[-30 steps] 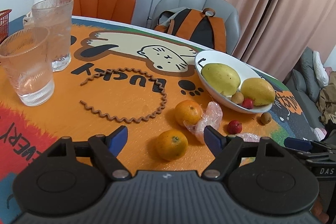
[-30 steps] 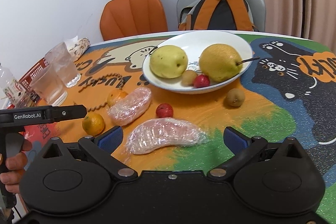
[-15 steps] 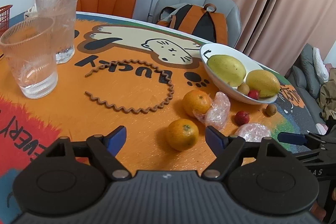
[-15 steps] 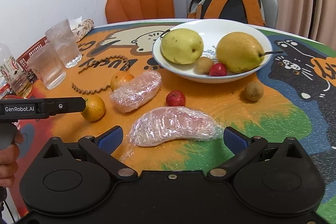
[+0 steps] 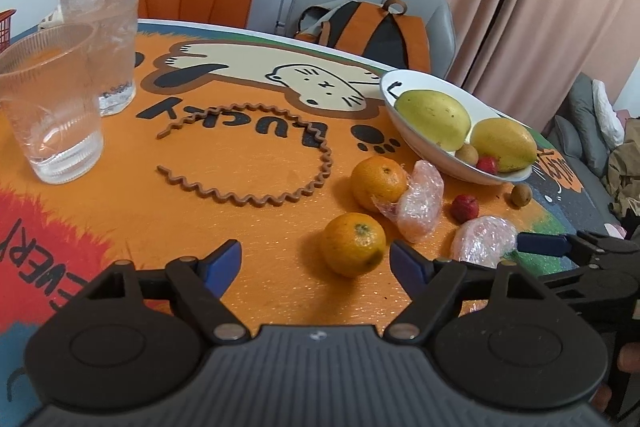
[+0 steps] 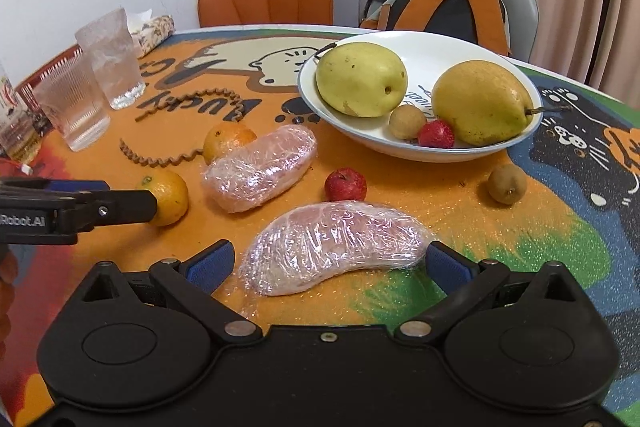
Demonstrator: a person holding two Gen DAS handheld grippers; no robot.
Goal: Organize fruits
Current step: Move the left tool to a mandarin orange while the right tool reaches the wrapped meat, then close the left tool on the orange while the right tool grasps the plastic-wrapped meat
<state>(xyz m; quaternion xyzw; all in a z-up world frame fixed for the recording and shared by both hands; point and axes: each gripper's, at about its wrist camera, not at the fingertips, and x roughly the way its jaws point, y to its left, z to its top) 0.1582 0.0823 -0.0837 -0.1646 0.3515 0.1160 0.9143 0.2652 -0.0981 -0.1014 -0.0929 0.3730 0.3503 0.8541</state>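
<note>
While jaws of both grippers gaped empty: four fruits in white bowl point(image 6: 424, 151); two oranges, wrapped pieces left on worktop point(image 5: 248, 227).

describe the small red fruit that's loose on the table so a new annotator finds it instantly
Start at the white bowl. Just in front of its near rim, on the orange mat, sits the small red fruit, between the two plastic-wrapped bundles. Its twin lies inside the bowl; the nearby brown fruit is duller.
</note>
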